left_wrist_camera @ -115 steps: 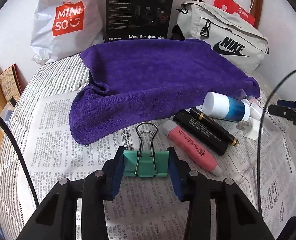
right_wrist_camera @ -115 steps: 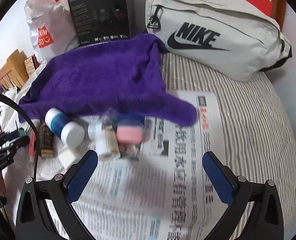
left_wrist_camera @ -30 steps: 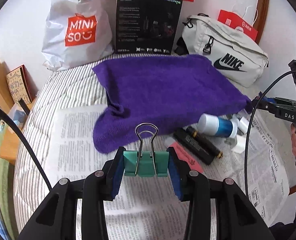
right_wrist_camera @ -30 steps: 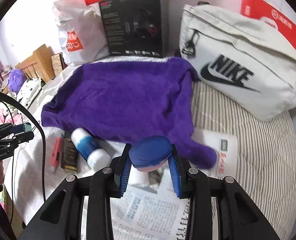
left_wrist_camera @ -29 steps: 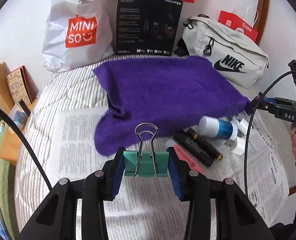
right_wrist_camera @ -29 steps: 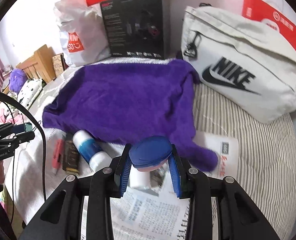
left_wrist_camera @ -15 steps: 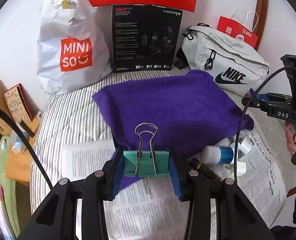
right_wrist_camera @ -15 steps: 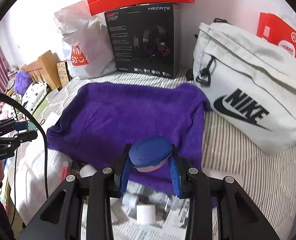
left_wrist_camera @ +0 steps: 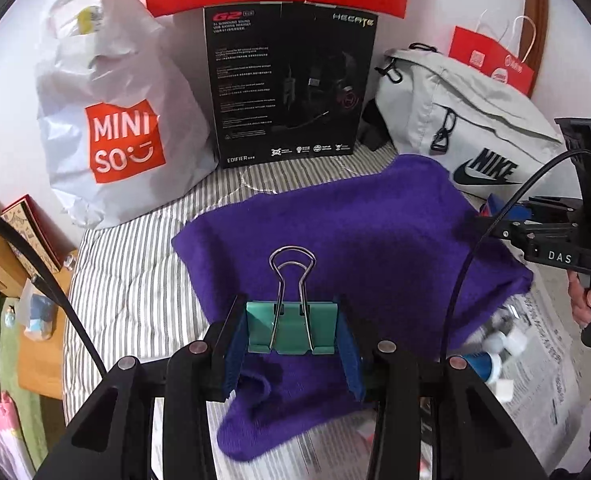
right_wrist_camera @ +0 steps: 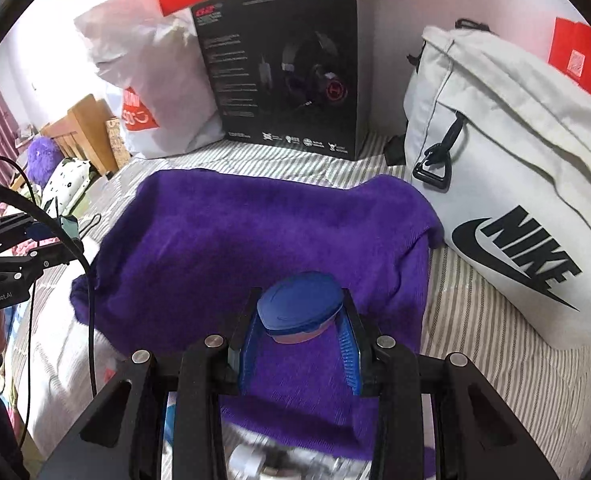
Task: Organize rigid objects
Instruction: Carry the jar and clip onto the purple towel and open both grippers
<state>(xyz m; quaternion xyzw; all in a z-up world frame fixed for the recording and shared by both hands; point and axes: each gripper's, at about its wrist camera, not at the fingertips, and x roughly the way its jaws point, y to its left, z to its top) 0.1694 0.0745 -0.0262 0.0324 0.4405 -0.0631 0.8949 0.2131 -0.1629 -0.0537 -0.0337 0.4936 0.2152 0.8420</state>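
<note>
My left gripper (left_wrist_camera: 293,334) pinches a binder clip (left_wrist_camera: 292,327) of matt green painted metal with shiny wire handles. My right gripper (right_wrist_camera: 300,332) holds a smooth blue plastic cap (right_wrist_camera: 300,306). Below lies a fuzzy purple towel (left_wrist_camera: 367,232), printed newspaper (left_wrist_camera: 551,364), and striped woven bedding (left_wrist_camera: 135,280).

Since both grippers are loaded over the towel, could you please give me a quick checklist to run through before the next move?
1. Left gripper shut on binder clip: ok.
2. Right gripper shut on blue-capped container: ok.
3. Both loads above purple towel: ok.
4. Towel surface bare for placing: ok.
5. What lies under the towel: cannot tell.
6. Left cable clear of clip: ok.
</note>
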